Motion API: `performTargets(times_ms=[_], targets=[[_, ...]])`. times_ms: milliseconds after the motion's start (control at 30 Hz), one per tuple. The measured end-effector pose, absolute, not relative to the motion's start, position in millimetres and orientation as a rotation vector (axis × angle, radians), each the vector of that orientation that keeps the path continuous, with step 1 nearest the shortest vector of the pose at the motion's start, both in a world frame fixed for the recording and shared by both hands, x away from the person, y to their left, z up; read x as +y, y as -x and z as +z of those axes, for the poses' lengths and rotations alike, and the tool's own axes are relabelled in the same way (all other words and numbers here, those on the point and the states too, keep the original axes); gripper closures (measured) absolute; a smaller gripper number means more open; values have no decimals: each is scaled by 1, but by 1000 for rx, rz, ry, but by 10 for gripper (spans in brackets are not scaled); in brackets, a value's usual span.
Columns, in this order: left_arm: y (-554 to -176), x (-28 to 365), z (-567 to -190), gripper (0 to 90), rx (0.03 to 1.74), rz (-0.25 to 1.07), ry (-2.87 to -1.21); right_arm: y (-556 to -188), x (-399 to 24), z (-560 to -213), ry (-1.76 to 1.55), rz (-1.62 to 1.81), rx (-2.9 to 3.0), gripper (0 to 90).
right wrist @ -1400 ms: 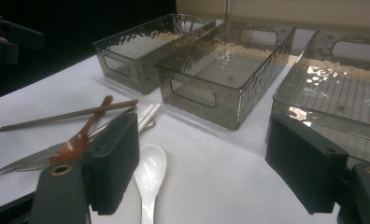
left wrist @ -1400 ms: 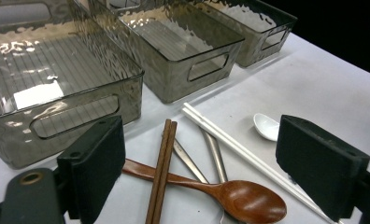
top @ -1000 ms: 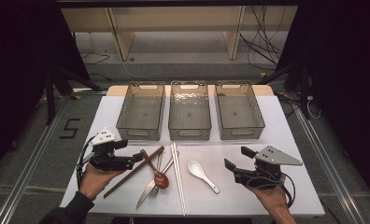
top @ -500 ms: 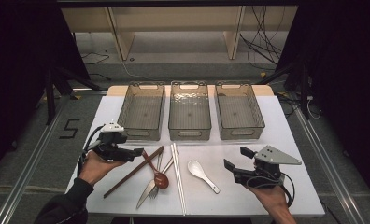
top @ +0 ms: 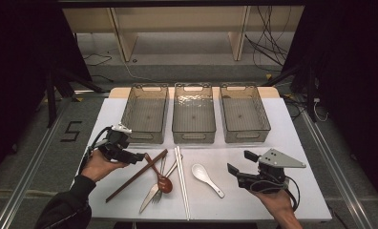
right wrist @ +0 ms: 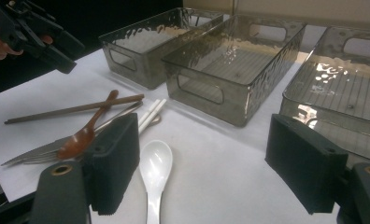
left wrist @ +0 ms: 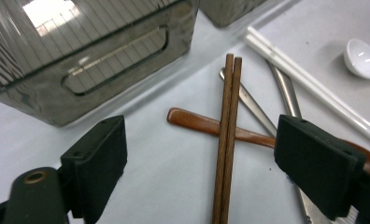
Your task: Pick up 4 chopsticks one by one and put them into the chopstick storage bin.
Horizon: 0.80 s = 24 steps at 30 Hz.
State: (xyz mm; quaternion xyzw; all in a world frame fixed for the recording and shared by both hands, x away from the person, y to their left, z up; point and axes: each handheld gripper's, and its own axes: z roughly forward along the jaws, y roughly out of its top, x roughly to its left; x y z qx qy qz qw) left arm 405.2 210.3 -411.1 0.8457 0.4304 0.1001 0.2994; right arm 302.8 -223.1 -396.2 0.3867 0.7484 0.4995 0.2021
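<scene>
Brown wooden chopsticks (left wrist: 226,140) lie side by side on the white table (top: 292,143), crossing a brown wooden spoon (left wrist: 206,126), just in front of the left smoky-grey bin (top: 145,114); the left gripper (left wrist: 202,158) hovers over them with jaws spread wide, one on either side, touching nothing; beside the chopsticks rest metal cutlery (top: 153,191), white chopsticks (top: 181,179) and a white ceramic spoon (top: 206,179); beyond that spoon, the right gripper (top: 239,164) is held wide apart and empty.
</scene>
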Motion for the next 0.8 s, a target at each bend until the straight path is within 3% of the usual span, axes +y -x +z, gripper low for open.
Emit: performTargets(times_ms=[333, 800], targets=[[-408, 210, -427, 228, 1163, 208, -2323, -302, -224, -396, -1079, 1402, 2090, 266], [-409, 210, -449, 444, 1166, 121, -2446, -302, -224, -396, -1080, 1391, 2093, 267]])
